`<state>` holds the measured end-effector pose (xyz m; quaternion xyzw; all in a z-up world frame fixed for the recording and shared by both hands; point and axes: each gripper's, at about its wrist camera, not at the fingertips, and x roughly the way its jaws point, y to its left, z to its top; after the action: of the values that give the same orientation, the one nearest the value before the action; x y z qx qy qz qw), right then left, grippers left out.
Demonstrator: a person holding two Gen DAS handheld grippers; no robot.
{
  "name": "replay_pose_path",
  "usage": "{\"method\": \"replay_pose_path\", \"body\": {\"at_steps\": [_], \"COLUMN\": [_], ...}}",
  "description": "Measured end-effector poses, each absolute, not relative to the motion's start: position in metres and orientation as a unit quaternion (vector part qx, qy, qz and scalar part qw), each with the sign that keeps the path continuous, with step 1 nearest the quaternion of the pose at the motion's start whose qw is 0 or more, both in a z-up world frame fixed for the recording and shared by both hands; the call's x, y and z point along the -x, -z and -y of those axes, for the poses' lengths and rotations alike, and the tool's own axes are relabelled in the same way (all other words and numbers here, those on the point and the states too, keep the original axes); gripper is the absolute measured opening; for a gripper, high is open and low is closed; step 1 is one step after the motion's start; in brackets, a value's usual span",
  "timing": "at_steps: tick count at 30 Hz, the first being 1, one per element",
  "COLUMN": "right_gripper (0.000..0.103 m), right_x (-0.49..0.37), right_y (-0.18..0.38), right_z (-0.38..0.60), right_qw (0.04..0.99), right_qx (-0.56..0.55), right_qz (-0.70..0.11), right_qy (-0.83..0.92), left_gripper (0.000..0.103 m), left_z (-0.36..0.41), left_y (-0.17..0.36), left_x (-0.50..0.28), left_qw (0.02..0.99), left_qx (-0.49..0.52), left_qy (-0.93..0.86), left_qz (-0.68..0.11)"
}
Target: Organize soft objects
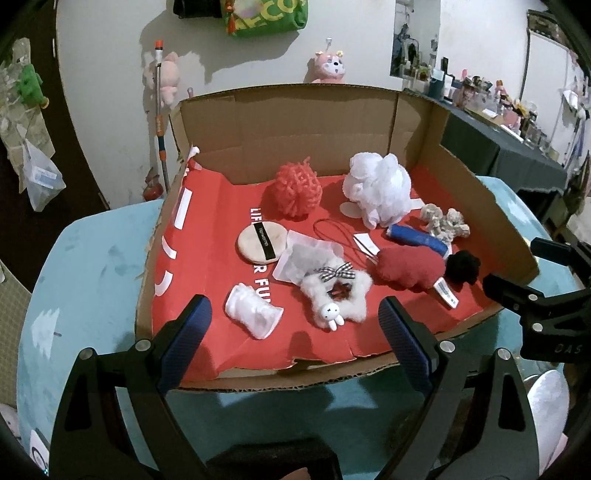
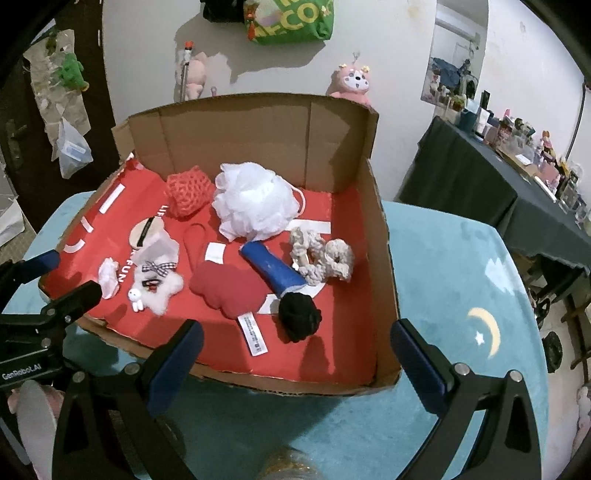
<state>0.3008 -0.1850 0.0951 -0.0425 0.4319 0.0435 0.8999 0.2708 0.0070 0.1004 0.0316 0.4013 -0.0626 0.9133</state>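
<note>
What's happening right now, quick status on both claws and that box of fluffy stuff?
Left gripper and right gripper open, empty, short of the cardboard box. Soft items untouched, black pom-pom nearest right. Nothing blocking.

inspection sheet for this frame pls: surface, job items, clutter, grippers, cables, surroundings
Surface: teal cloth under an open cardboard box with a red floor.
Job's things: white loofah, orange mesh ball, red plush, black pompom, beige scrunchies, blue roll, white bunny plush, powder puff.
Clutter: nothing seen.
Grippers: left gripper and right gripper open, empty.
Cables: nothing seen.
Surroundings: pink plush, green bag.
</note>
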Motion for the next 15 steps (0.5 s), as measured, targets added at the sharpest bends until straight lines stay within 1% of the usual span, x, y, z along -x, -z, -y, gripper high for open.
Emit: {"method": "replay_pose_path", "body": {"at_steps": [15], "right_gripper": [0.103], "right_x": [-0.307], "right_y": [-0.085], "right_z": [0.189], "right_qw": [0.893], "right_qx": [0.026], "right_qz": [-0.448], "right_qy": [-0.036], "left_gripper": [0.092], "left_z": [-0.008], "left_y": [-0.089], "left_x": [-0.281], "left_qw": [0.903], "left_qx": [-0.029], "left_qy": [0.057], "left_qz": [-0.425]}}
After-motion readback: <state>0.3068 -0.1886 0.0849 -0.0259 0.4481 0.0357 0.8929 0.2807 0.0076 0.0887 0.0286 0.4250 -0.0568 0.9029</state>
